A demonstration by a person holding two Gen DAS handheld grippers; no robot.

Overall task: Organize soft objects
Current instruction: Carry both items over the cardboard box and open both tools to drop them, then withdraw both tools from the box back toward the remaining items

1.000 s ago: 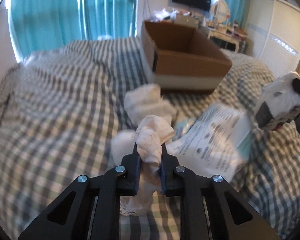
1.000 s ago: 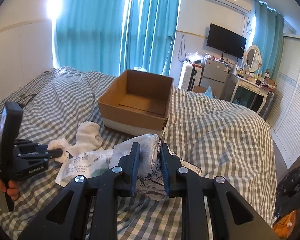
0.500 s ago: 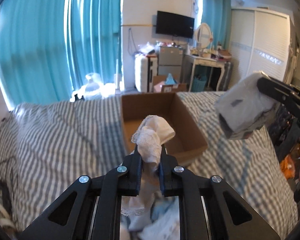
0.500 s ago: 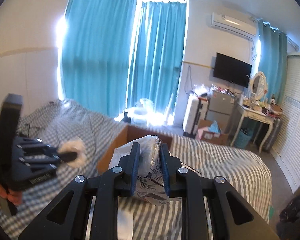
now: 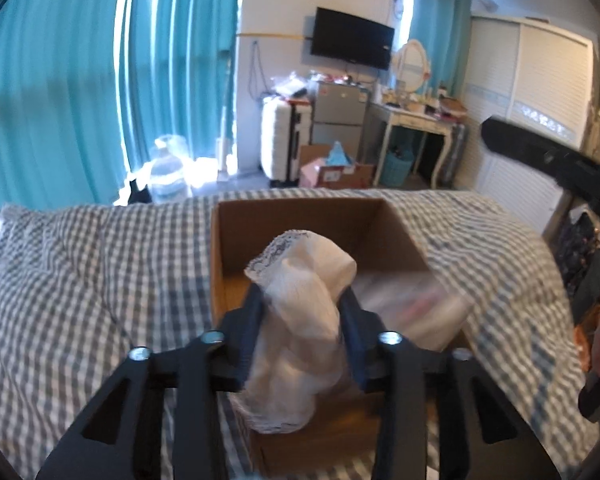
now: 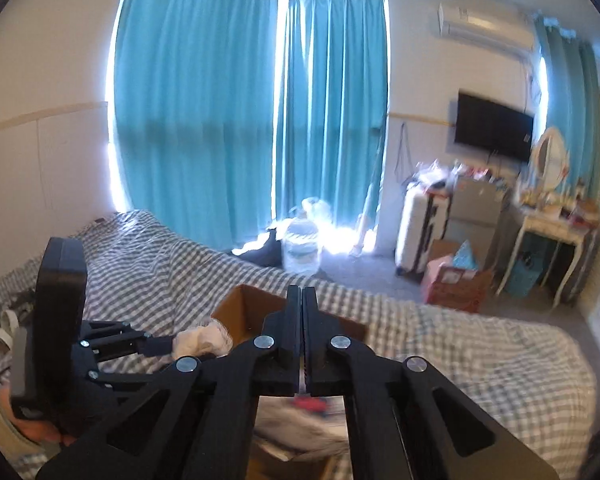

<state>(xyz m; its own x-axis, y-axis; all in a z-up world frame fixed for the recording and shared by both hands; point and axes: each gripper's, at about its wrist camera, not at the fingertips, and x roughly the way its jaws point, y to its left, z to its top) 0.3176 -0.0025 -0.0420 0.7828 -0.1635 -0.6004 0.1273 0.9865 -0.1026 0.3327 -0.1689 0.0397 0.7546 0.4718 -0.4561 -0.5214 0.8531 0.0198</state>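
My left gripper (image 5: pixel 302 300) is shut on a white lace-trimmed cloth (image 5: pixel 300 320) and holds it over the open cardboard box (image 5: pixel 300 224) on the checked bed. A blurred plastic-wrapped soft pack (image 5: pixel 412 308) lies inside the box at the right. My right gripper (image 6: pixel 301 300) is shut and empty above the box (image 6: pixel 244 312), with the pack (image 6: pixel 300 420) blurred below it. The left gripper (image 6: pixel 160 346) with its cloth (image 6: pixel 200 338) shows at the left of the right wrist view.
The bed has a grey checked cover (image 5: pixel 80 280). Beyond it stand teal curtains (image 5: pixel 100 80), a water jug (image 5: pixel 168 176), a white suitcase (image 5: pixel 280 140), a dressing table (image 5: pixel 416 120) and a wall TV (image 5: pixel 352 44).
The right gripper let go of the plastic-wrapped pack, which now lies in the box, and its jaws closed. The left gripper carried the cloth forward over the box.
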